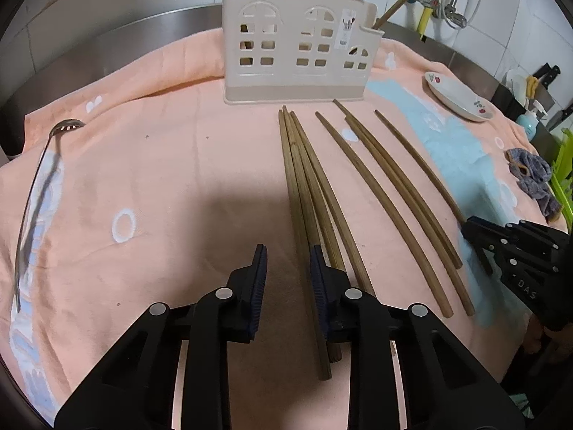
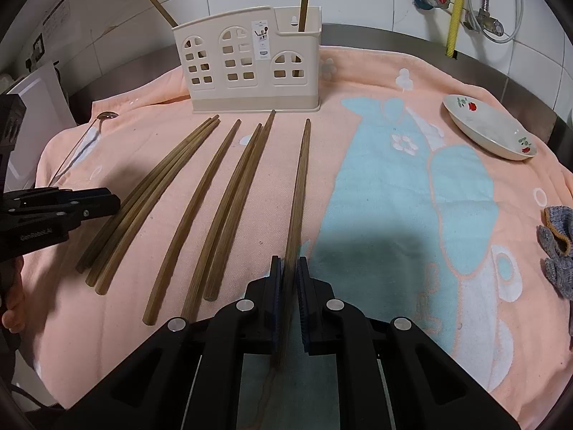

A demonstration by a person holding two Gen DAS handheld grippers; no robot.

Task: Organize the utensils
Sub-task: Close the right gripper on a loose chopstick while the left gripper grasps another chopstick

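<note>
Seven wooden chopsticks loose on the towel-covered worktop before the cream utensil holder, two more already upright in it; light, stiff, smooth and prone to roll, so best pinched near the thick end. Right claw closed on the rightmost chopstick there; left claw partly open, gripping nothing, beside the left bundle.

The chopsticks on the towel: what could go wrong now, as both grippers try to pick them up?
1. The left gripper is open beside a tight bundle of three chopsticks; it may take several, or none.
2. The right gripper is shut on one chopstick near its end, so the long free part may swing and miss the holder.
</note>
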